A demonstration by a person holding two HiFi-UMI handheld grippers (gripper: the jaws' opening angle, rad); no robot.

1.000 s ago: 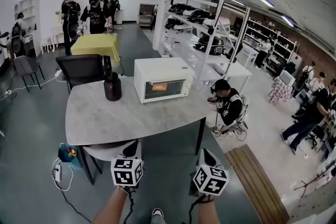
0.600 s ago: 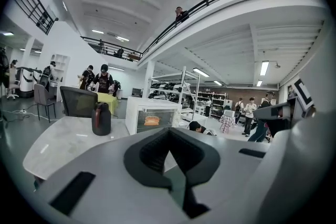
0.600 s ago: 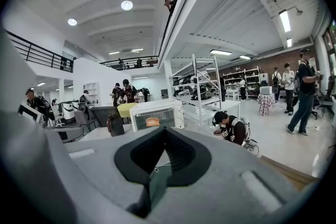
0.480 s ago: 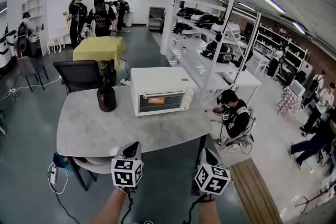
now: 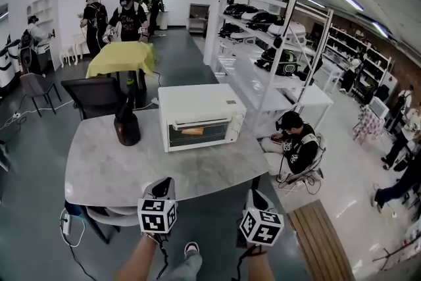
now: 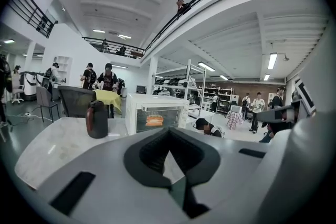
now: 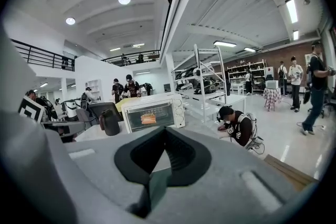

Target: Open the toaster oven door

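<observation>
Toaster oven (image 5: 197, 116) sits toward the far side of the surface (image 5: 105, 168), door shut, front facing us. Left tool (image 5: 164, 183) and right tool (image 5: 256, 194) are both pressed together, empty, well short of it across the surface - left's a bit nearer, I'd say.

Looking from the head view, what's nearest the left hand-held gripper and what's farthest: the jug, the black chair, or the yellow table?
1. Jug: on the grey table, ahead-left of the left hand-held gripper.
2. Black chair: behind the grey table, left side.
3. Yellow table: farthest back, beyond the chair.
</observation>
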